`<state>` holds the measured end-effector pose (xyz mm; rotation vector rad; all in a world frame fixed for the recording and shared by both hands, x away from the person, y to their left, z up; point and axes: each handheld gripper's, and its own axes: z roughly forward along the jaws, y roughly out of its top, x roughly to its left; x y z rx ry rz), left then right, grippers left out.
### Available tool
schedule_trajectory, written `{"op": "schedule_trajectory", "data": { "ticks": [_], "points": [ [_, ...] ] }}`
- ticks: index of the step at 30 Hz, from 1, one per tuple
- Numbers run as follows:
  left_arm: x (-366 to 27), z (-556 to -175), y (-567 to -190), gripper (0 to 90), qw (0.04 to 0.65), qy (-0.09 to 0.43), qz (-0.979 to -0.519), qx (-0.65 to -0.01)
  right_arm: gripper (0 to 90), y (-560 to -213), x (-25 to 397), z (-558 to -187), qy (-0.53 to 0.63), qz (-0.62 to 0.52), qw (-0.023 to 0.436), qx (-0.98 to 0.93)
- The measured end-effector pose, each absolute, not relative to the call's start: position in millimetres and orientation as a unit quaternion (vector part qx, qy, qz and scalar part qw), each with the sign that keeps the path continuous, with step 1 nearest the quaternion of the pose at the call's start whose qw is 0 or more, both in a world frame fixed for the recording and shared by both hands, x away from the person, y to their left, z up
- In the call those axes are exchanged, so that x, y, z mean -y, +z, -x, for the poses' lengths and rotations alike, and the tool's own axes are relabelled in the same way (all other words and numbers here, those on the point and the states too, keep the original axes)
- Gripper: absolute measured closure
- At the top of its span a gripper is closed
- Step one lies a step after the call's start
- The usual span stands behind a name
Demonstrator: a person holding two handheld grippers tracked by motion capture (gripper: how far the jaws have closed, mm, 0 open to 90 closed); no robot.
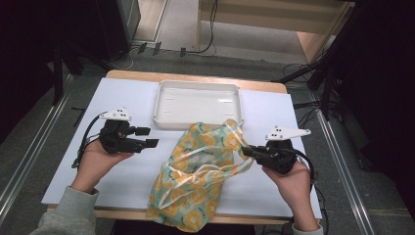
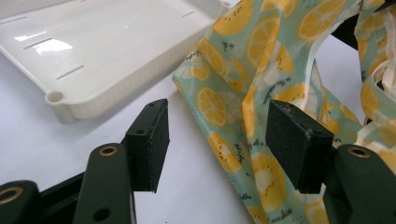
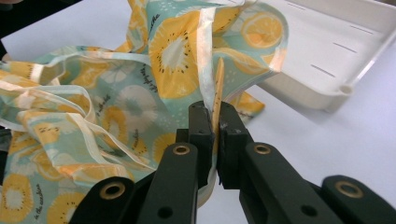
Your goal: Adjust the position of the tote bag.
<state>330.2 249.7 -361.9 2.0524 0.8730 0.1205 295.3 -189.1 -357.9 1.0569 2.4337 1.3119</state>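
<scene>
Nearest the high camera, the bag (image 1: pixel 195 181), one piece of teal cloth printed with yellow citrus slices, droops over the near edge of the table (image 1: pixel 63 161) at about 6 o'clock and runs up toward the middle, its top end touching the front rim of the tray (image 1: pixel 161 105). Pale ribbon-like handles loop across it.

Two hands come in from the bottom. The left hand (image 1: pixel 95 161) enters at 7 o'clock, sleeve grey, wrist angled so the left hand-held gripper (image 1: pixel 150 138) points toward 3 o'clock, at the bag. Its jaws stand wide apart with nothing between the pads; in the left gripper view the cloth (image 2: pixel 243 116) lies just beyond and between them, close to the right pad, and I cannot tell if it touches.

The right hand (image 1: pixel 291 178) enters at 5 o'clock and aims the right hand-held gripper (image 1: pixel 246 152) toward 9 o'clock. Its jaws are pinched tight on a fold of the bag's edge; the right gripper view shows the fabric (image 3: pixel 177 51) rising upright out of the closed pads.

Count: one bag, one white tray at 12 o'clock, lying flat, two hand-held grippers, each with a grey three-cornered plate on top.
</scene>
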Motion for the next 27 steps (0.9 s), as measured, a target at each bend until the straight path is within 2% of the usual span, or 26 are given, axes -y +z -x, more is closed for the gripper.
{"op": "schedule_trajectory", "data": {
  "ticks": [13,27],
  "points": [
    [-241.0,-328.2,-366.9,40.2,0.436,0.042,-0.832,-0.342,87.3,-374.9,222.1,-296.9,0.416,-0.392,0.103,-0.814],
    [-225.4,-327.6,-376.6,40.3,0.429,0.026,-0.841,-0.328,86.6,-410.6,208.0,-303.8,0.401,-0.394,0.066,-0.825]
  ]
}}
